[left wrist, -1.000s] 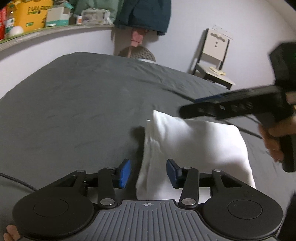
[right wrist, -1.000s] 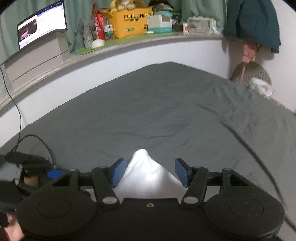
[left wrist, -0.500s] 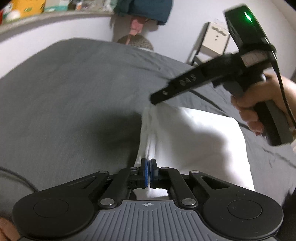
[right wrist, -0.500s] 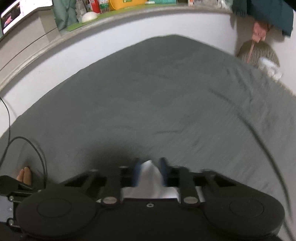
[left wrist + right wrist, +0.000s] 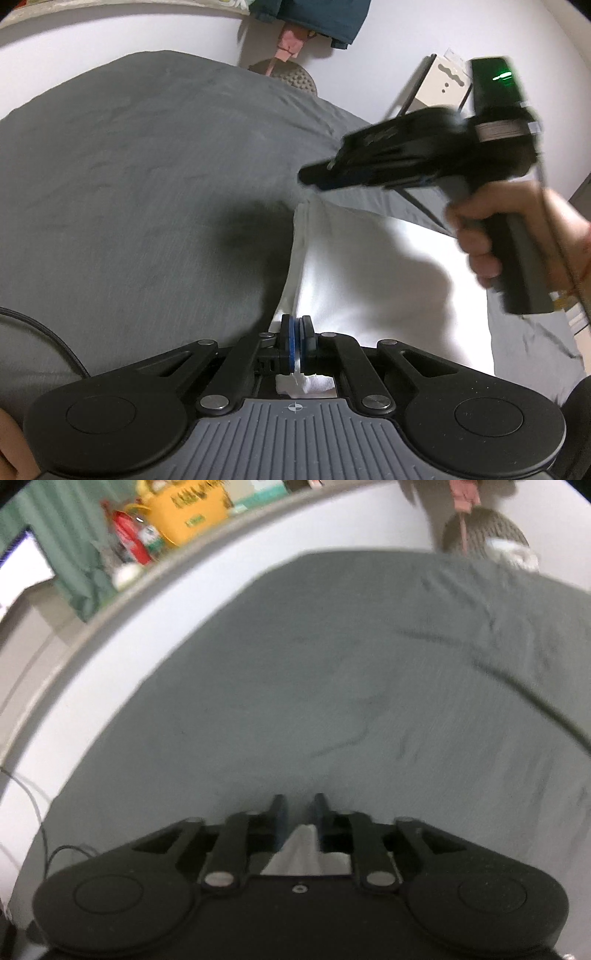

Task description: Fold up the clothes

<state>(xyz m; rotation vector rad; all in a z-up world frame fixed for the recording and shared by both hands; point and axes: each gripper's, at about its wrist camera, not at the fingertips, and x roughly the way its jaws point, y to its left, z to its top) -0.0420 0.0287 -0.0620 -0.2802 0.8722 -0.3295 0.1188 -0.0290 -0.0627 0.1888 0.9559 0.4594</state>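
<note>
A folded white garment [image 5: 373, 288] lies on the grey bed sheet [image 5: 147, 192]. My left gripper [image 5: 296, 332] is shut on the garment's near left edge. In the left wrist view my right gripper [image 5: 314, 177] hangs over the garment's far left corner, held by a hand. In the right wrist view the right gripper [image 5: 299, 808] is nearly closed on a peak of white garment [image 5: 304, 845] between its fingers. That view is blurred.
A shelf with a yellow box [image 5: 192, 509] and bottles runs along the wall behind the bed. A wicker basket [image 5: 291, 75] and a white chair [image 5: 439, 85] stand past the far end. A black cable [image 5: 40, 332] lies at the left.
Both grippers went from open to shut on the white garment. The right gripper has risen and turned, lifting its corner. The left stays clamped on the near edge.
</note>
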